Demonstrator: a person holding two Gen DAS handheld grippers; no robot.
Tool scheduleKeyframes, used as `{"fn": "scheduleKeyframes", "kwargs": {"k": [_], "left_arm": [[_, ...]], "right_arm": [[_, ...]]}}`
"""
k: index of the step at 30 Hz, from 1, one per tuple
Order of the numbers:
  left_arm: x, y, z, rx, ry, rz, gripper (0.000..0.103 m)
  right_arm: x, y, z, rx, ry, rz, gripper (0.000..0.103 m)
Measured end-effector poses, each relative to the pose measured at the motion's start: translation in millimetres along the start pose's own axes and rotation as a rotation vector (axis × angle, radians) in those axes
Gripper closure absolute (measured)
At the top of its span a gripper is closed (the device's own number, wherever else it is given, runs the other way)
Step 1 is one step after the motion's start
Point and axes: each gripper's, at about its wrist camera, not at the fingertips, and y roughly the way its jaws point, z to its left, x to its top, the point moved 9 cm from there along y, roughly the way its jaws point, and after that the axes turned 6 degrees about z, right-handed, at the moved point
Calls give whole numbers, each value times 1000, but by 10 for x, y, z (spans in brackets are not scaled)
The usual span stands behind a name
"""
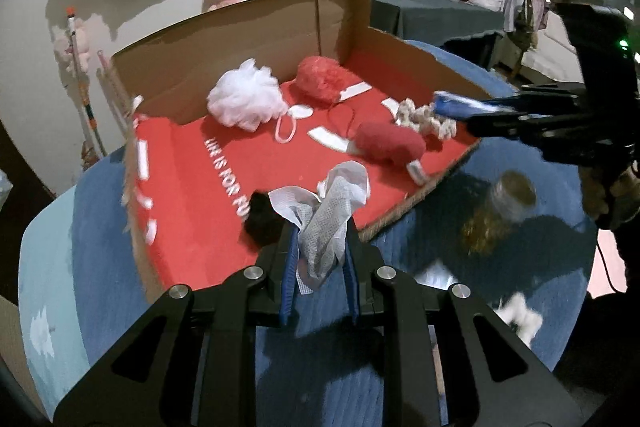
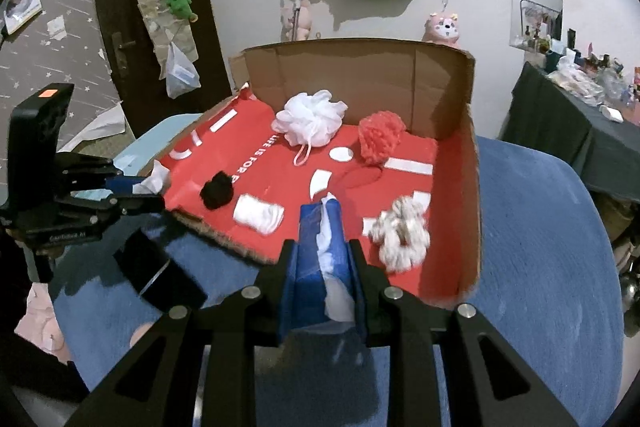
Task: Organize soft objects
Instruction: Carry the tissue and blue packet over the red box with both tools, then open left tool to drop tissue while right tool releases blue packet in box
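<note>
1. White mesh cloth (image 1: 326, 223) is clamped between the left tongs (image 1: 320, 247); it stands roughly upright, long axis running up from the fingers, its loose top flaring toward the red-lined cardboard box (image 1: 320, 27) just ahead.
2. The right tongs (image 2: 322, 259) are pressed together on a thin white scrap (image 2: 334, 291), whose long axis lies along the fingers, pointing into the box.
3. Ahead of the right tongs, inside the box, lie a cream scrunchie (image 2: 400, 233), a white folded cloth (image 2: 258, 215), a black pom (image 2: 218, 189), a white bath pouf (image 2: 310, 123) and a red pouf (image 2: 380, 137).
4. Risk: the mesh is floppy and held only at its lower part, so it may snag on a finger at release, or drop onto the box's front edge and slide out.
5. The right scrap is nearly hidden between the pads; it could cling there rather than fall.
</note>
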Motion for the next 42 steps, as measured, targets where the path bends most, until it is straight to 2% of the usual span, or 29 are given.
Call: {"fn": "scheduleKeyframes", "kwargs": {"k": [5, 12, 18, 23, 29, 42], "left_arm": [[241, 216, -9, -20, -8, 47, 84], [452, 636, 89, 10, -24, 142, 84], [546, 909, 199, 35, -39, 204, 84], [569, 1086, 273, 45, -50, 248, 84], [574, 1225, 351, 79, -44, 290, 84], [602, 1294, 381, 91, -54, 281, 84]], "right_arm": [[238, 260, -127, -31, 20, 64, 77], [504, 694, -432, -179, 52, 180, 77], [583, 1007, -659, -276, 78, 270, 77], [604, 1205, -743, -292, 84, 327, 77], [656, 1349, -804, -321, 85, 356, 77], [627, 1472, -904, -328, 101, 405, 76]]}}
